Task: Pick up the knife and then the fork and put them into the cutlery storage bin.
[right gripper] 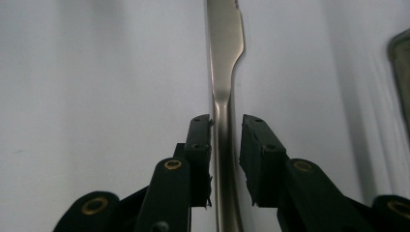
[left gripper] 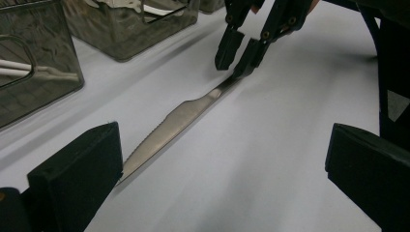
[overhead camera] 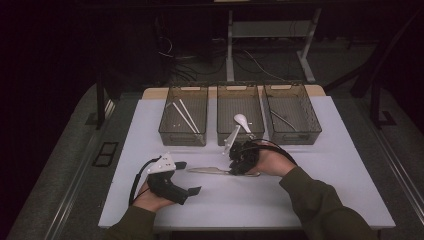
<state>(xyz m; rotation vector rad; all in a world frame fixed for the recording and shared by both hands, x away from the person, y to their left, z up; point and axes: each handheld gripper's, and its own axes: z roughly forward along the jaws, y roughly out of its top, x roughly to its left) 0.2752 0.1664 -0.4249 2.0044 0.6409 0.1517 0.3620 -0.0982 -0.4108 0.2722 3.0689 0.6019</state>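
A steel table knife [overhead camera: 210, 170] lies flat on the white table [overhead camera: 310, 195], its serrated blade pointing left. My left gripper [overhead camera: 189, 177] stands wide open at the blade end, and in the left gripper view the blade tip [left gripper: 145, 150] lies close by its left jaw with nothing between the pads. My right gripper [overhead camera: 237, 167] is down over the handle. In the right gripper view its jaws straddle the handle [right gripper: 223, 72] closely; a thin gap shows at the right pad. The left gripper view shows the right gripper [left gripper: 240, 53] at the knife's far end.
Three translucent bins stand in a row behind the knife: the left bin [overhead camera: 182, 137] holds white sticks, the middle bin [overhead camera: 239, 86] a white spoon [overhead camera: 242, 121], the right bin [overhead camera: 295, 137] a metal utensil. A sleeved forearm crosses the table's front right.
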